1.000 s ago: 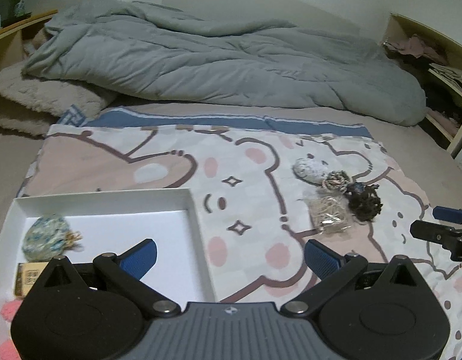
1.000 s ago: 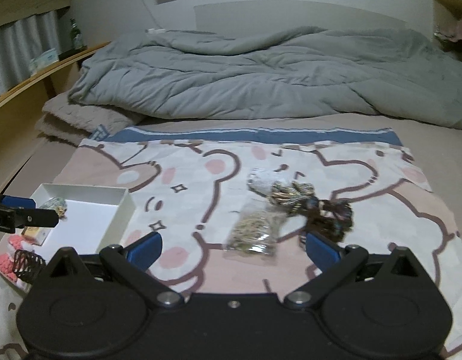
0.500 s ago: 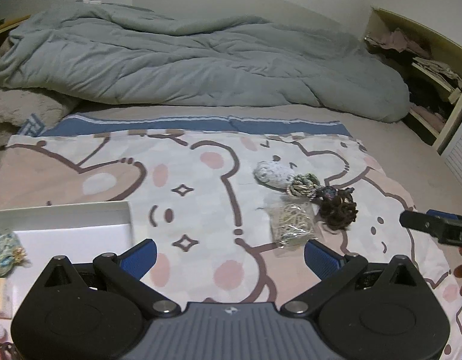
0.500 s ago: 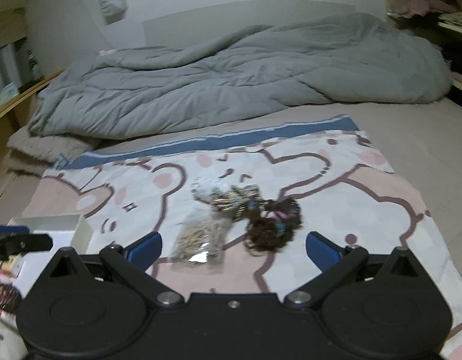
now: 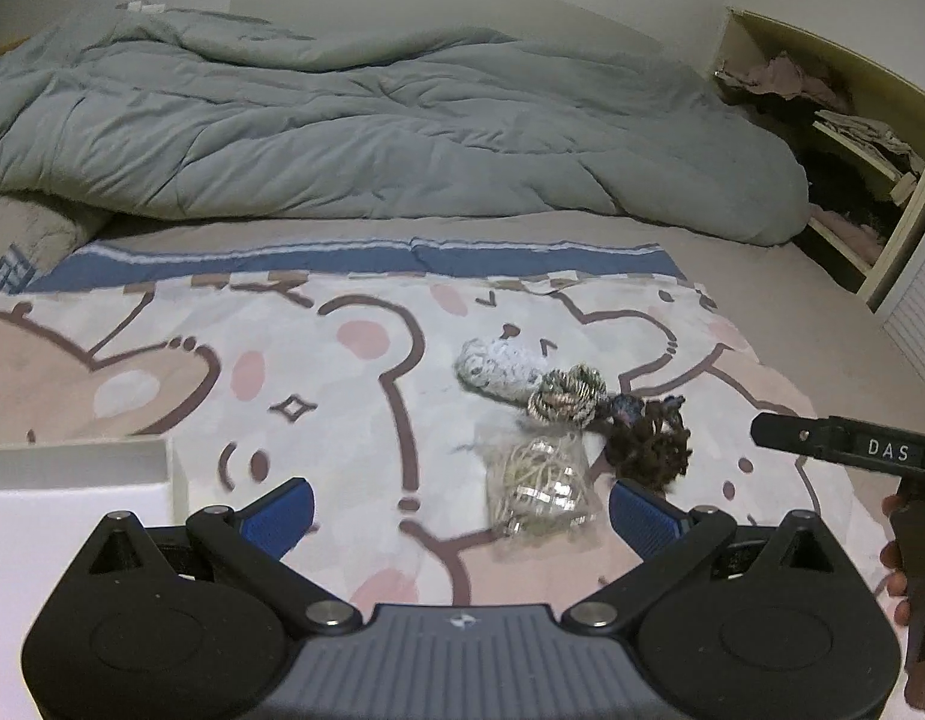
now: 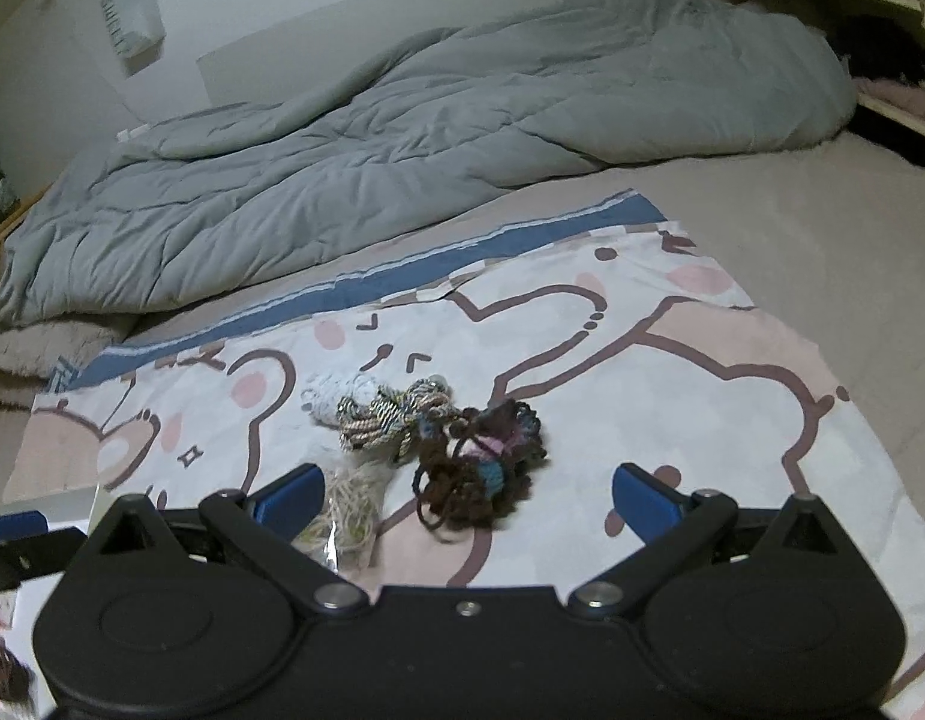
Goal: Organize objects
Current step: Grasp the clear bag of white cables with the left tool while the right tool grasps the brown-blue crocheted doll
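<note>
Small items lie clustered on the bear-print sheet (image 5: 354,372): a white-grey knitted piece (image 5: 498,363), a twisted beige cord scrunchie (image 5: 567,399), a dark brown bundle of hair ties (image 5: 648,447) and a clear bag of rubber bands (image 5: 540,489). My left gripper (image 5: 459,513) is open and empty, just short of the bag. My right gripper (image 6: 465,495) is open and empty, with the dark bundle (image 6: 480,474) between its fingers' line; the cord scrunchie (image 6: 390,414) and bag (image 6: 348,510) lie to its left. A white box (image 5: 78,480) corner shows at left.
A rumpled grey duvet (image 5: 372,138) covers the far half of the bed. An open shelf with clothes (image 5: 834,138) stands at the right. The right gripper's finger (image 5: 846,450) and a hand show at the left view's right edge.
Both grippers have swung right and moved closer to the cluster of items. The white box has slid to the left edge of the left view. Both stay open.
</note>
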